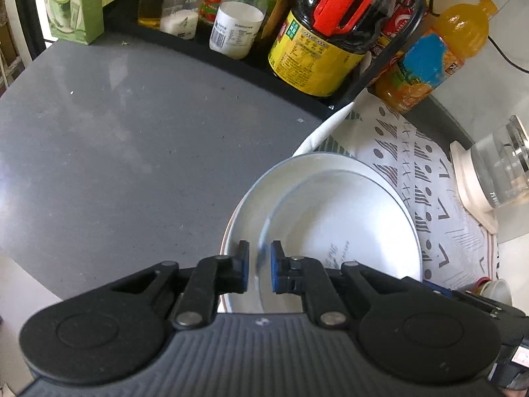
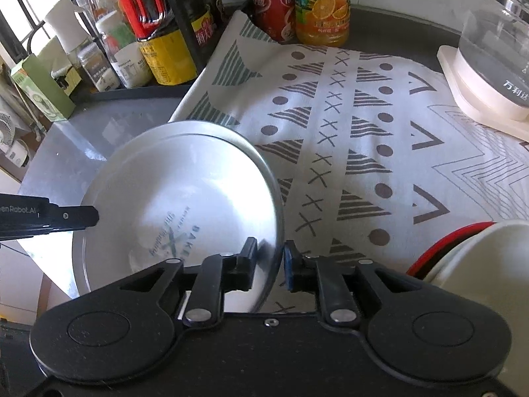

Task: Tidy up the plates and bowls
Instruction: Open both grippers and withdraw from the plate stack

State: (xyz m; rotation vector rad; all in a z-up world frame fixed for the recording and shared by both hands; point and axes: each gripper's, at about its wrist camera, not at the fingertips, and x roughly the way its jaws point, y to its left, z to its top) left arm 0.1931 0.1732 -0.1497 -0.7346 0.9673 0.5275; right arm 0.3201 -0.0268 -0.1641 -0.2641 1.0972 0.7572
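A white plate (image 1: 334, 218) with a thin dark rim and printed lettering is held between both grippers, tilted above the grey counter and the cloth edge. My left gripper (image 1: 259, 269) is shut on its left rim. The plate also shows in the right wrist view (image 2: 172, 198), where my right gripper (image 2: 269, 264) is shut on its right rim. The left gripper's finger (image 2: 66, 216) shows at the plate's far side. A white bowl (image 2: 486, 264) with a red-edged dish beneath it sits at the right, partly cut off.
A patterned cloth (image 2: 347, 125) covers the counter's right half. Sauce bottles (image 1: 317, 36), an orange juice bottle (image 2: 322, 3) and jars line a black rack at the back. A glass kettle (image 2: 496, 49) stands on its base at right. A green box (image 1: 74, 3) stands at far left.
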